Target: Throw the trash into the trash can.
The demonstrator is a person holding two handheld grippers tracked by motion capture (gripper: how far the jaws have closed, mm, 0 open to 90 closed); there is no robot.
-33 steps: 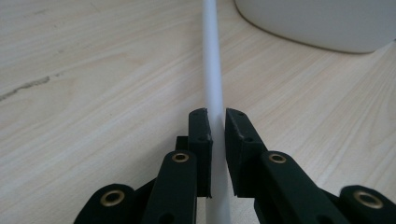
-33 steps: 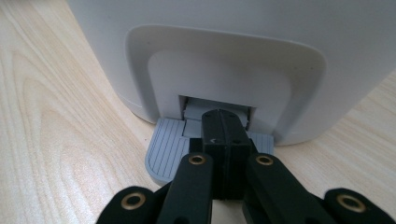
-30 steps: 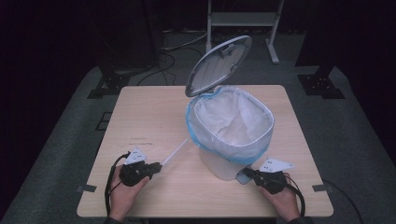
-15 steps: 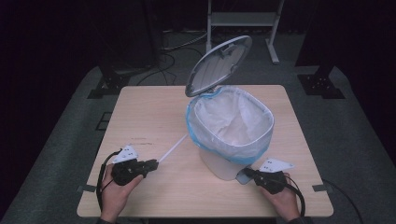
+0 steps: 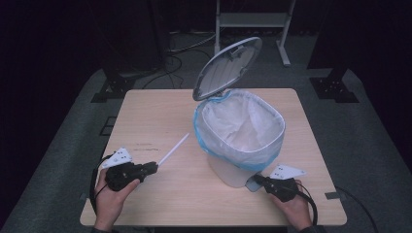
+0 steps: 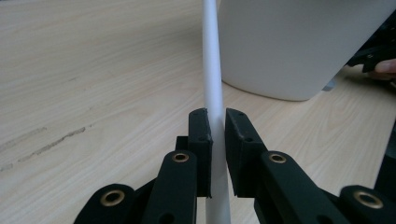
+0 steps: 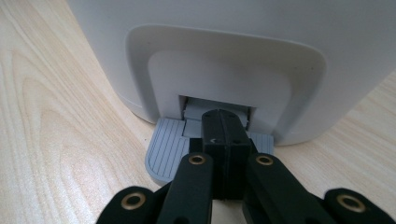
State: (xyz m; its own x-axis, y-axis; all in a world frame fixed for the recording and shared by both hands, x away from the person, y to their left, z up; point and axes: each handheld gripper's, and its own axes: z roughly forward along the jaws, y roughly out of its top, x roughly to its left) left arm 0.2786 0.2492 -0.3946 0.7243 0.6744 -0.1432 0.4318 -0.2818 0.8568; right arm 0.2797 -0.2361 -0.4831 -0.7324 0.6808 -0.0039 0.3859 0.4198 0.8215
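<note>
gripping a thin white stick [image 6: 211, 70] near its lower end, the left gripper [image 5: 151, 167] sits low at the near-left part of the tabletop [image 5: 150, 116]. in the left gripper view its jaws stand almost closed, one on each side of the stick, pinching it. in the high view the stick runs from the jaws up and to the right toward the bin [image 5: 228, 167], its far tip short of the bin wall, not touching. the left hand [image 5: 112, 194] wraps the gripper body from below, a cable looping beside it.

middle of the tabletop: white pedal bin, lid [image 5: 227, 68] tipped up and back, standing open. white liner bag [image 5: 240, 126] with a blue edge folded over the rim.

right: the right gripper [image 5: 258, 180] lies at the bin's near-right foot. in the right gripper view the jaws are pressed flat together, nothing between them, their tips resting on the grey ribbed pedal [image 7: 166, 149] where it leaves the slot in the bin's base. right hand [image 5: 291, 206] behind it, near the tabletop's front edge.
</note>
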